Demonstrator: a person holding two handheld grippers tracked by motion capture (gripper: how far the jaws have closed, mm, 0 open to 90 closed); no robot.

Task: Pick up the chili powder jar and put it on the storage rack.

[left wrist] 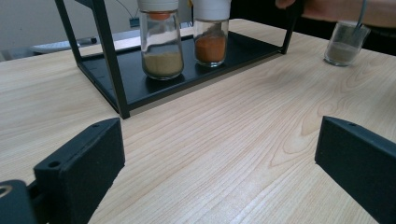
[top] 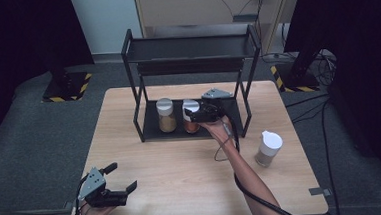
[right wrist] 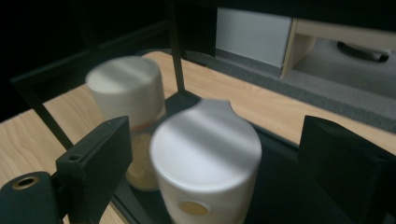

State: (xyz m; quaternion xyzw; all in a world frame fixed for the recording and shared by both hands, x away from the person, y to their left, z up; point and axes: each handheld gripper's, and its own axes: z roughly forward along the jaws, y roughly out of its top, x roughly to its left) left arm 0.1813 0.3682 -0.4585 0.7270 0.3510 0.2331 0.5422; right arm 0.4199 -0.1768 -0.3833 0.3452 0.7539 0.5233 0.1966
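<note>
A black two-tier rack (top: 137, 106) stands at the back of the wooden table (top: 182, 163). Two white-capped glass jars sit on its lower shelf: a tan-powder jar (top: 166, 116) (left wrist: 161, 44) (right wrist: 127, 88) and, beside it, an orange-powder jar (top: 191, 126) (left wrist: 211, 35) (right wrist: 205, 144). My right gripper (top: 193, 115) (right wrist: 215, 140) is open, with one jaw on each side of the orange jar's cap and a gap at both sides. My left gripper (top: 122, 177) (left wrist: 219, 144) is open low over the table's front left, with nothing between its jaws.
A third white-capped jar (top: 268, 148) (left wrist: 344, 44) with pale powder stands on the table right of the rack. The rack's upper shelf (top: 190, 48) hangs over the jars. A cable (top: 236, 150) trails along the right forearm. Grey carpet surrounds the table.
</note>
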